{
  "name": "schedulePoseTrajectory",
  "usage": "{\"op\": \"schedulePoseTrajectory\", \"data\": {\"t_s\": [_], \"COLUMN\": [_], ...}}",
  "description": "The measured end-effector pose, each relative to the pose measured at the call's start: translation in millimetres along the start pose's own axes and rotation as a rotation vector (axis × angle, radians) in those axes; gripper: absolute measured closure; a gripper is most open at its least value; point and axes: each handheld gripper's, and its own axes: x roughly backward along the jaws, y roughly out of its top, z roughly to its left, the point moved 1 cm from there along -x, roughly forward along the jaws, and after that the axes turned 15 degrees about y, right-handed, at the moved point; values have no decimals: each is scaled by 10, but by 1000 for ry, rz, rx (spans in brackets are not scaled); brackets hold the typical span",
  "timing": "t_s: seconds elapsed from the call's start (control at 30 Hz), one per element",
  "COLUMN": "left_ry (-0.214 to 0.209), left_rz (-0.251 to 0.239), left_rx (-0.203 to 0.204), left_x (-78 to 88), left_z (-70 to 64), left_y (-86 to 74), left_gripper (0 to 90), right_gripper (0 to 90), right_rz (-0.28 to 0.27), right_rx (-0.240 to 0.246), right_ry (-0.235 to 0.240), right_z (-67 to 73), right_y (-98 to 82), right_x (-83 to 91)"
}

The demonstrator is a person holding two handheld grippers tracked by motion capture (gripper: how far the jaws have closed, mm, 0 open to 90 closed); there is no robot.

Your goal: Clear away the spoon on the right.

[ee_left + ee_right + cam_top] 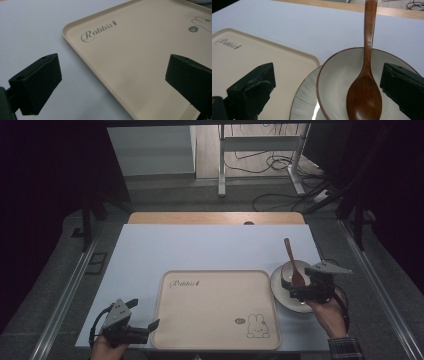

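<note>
Dark floor and loose cables lie behind my worktop (210, 245), which is pale and has a strip of wood at its far edge. From the high view I see a big cream tray (215, 312) in the middle at the near side. It has the word "Rabbit" at one corner and a small bunny drawn at the other.

My left gripper (142, 327) sits at the near left corner of the worktop, just beside the tray's left edge. It points at the tray. The left gripper view brings me up close: my left gripper (113, 80) is wide open and holds nothing. One jaw hangs over the bare worktop and the other over the tray (140, 50), so the tray's rim runs between them. I can read the curly word much better here.

My right gripper (300, 287) is on the right side, over a bowl (292, 270) that stands on a plate (282, 295), just beside the tray's right edge. A brown wooden spoon (292, 262) lies in the bowl with its handle pointing away from me. From up high I cannot tell how the jaws stand. The right gripper view shows it: my right gripper (327, 87) is wide open, with nothing in it. The spoon (365, 90) rests between the jaws but touches neither. This view also shows the bowl's (337, 75) brown rim and the fine lines on the plate (303, 102).
</note>
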Motion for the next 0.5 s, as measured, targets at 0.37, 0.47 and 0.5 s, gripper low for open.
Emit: {"op": "schedulePoseTrajectory", "data": {"t_s": [0.37, 0.47, 0.5], "left_ry": [-3, -4, -4], "left_rz": [2, 3, 3], "left_rx": [-3, -8, -7], "left_x": [-2, -1, -1], "left_z": [1, 2, 2], "left_y": [1, 1, 1], "left_gripper": [3, 3, 3], "right_gripper": [31, 72, 87], "right_rz": [14, 20, 27], "right_rx": [-58, -60, -57], "right_ry": [-37, -54, -61], "right_z": [-174, -213, -225], "right_y": [158, 215, 233], "right_x": [-103, -130, -140]}}
